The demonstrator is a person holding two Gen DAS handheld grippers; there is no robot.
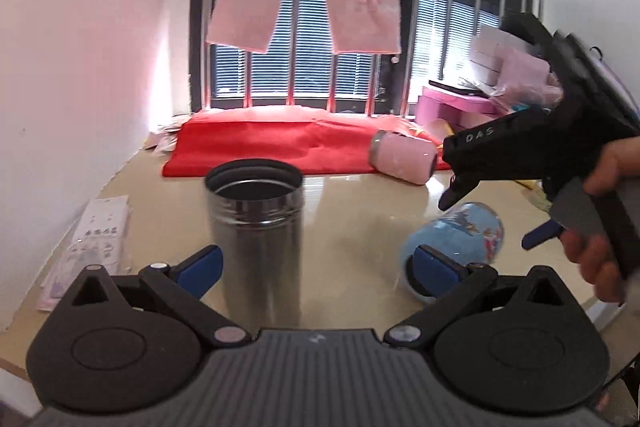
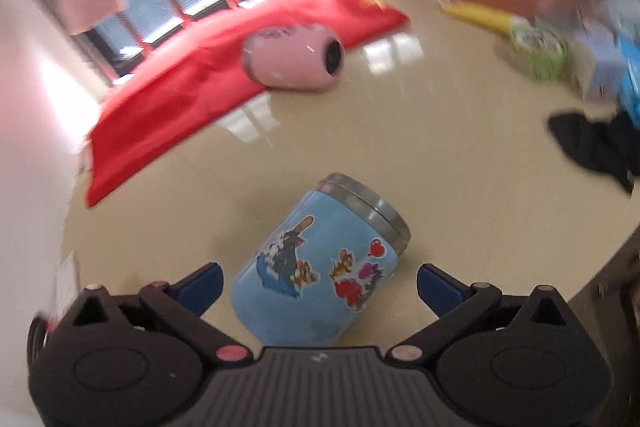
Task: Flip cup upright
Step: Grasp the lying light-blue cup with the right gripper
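**Blue cup lying on its side between wide-open right fingers**

The blue cup is lying on its side on the beige table, its steel-rimmed mouth pointing away and to the right, its cartoon stickers facing up; the right gripper is hovering over it with its jaws spread wide, the blue-padded fingertips sitting on either side of the cup's base end and gripping nothing; whether a pad is touching the cup wall cannot be told from this blurred view.

In the left wrist view the same blue cup is showing low on the right, partly behind the left gripper's own fingertip; the right gripper is reaching in above it, held in the person's hand; the left gripper is standing fully open too, holding nothing, with a steel cup standing upright and open-mouthed between its fingers, nearer the left one; contact with it cannot be judged.

A pink cup is lying on its side farther back, resting at the edge of a red cloth spread below the window bars; some paper sheets are lying at the table's left edge; a black cloth is lying at the right.
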